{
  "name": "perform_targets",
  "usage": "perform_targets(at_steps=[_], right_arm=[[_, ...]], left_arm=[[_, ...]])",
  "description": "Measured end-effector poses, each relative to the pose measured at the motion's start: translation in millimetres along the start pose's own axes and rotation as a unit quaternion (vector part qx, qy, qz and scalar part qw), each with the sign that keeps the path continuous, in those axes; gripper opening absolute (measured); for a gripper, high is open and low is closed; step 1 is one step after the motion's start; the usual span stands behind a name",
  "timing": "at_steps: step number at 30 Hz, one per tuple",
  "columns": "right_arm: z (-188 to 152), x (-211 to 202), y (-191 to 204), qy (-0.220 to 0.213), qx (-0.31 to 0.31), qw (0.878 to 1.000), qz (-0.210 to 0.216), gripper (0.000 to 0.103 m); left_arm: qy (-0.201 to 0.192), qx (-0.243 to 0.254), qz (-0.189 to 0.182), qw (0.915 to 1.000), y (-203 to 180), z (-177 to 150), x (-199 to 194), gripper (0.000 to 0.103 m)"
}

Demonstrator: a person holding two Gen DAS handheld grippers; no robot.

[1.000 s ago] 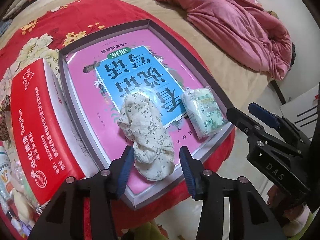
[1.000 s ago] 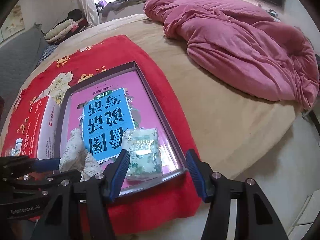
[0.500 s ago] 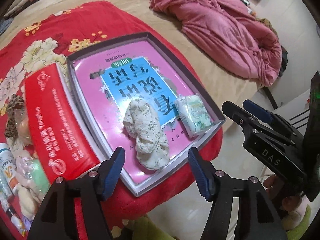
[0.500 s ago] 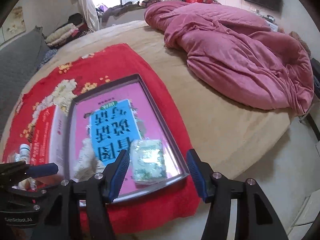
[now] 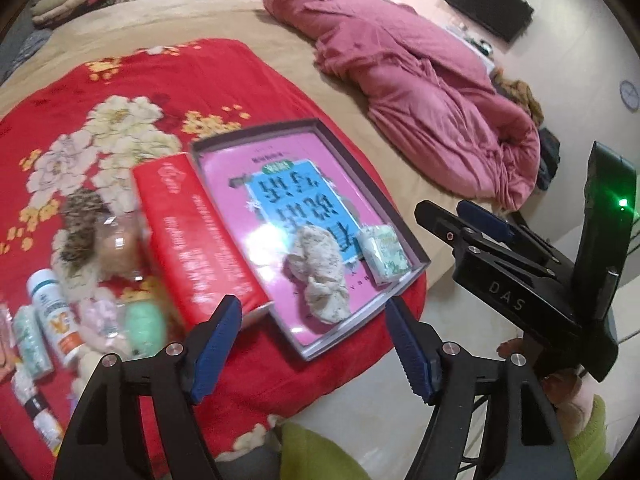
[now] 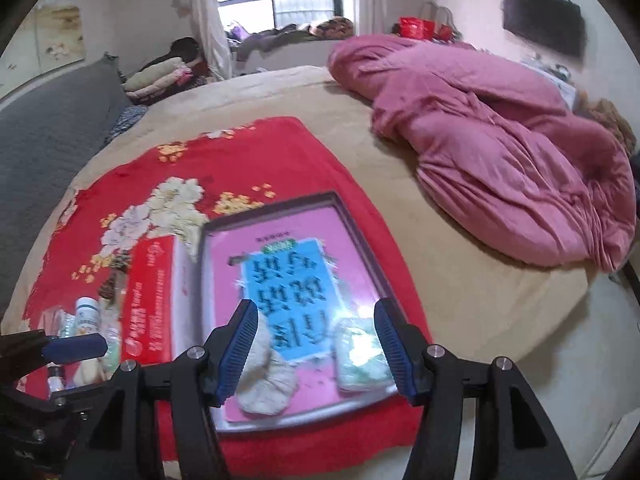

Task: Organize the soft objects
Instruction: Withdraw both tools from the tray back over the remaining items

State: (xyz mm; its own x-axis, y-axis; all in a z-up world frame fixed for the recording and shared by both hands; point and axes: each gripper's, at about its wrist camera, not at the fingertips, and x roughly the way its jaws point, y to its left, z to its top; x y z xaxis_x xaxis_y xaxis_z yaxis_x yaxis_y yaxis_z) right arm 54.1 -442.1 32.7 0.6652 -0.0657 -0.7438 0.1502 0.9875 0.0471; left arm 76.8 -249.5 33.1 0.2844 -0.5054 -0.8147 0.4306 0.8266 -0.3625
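Both the left gripper [image 5: 312, 344] and the right gripper [image 6: 316, 350] hang with jaws spread wide, holding nothing. At frame centre, the floral sock [image 5: 320, 276] and the tissue pack [image 5: 382, 250] lie apart inside the shallow tray [image 5: 372, 196] near the bed edge. A red box [image 5: 196, 236] touches the tray's left rim; bottles [image 5: 52, 316] crowd lower left.

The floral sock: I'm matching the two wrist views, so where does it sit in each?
Left wrist: floral sock lies centre frame, in the near end of the tray.
Right wrist: floral sock lies low, centre-left.
Shared landmark: the tissue pack to its right.
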Motion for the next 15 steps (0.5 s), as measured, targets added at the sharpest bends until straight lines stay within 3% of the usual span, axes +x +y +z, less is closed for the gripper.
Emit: perform_targets(at_steps=[15], right_arm=[[17, -17, 124, -0.019, -0.089, 0.995, 0.049, 0.062]], left_arm=[[-0.057, -0.071, 0.043, 0.9949, 109, -26, -79, 0.077]])
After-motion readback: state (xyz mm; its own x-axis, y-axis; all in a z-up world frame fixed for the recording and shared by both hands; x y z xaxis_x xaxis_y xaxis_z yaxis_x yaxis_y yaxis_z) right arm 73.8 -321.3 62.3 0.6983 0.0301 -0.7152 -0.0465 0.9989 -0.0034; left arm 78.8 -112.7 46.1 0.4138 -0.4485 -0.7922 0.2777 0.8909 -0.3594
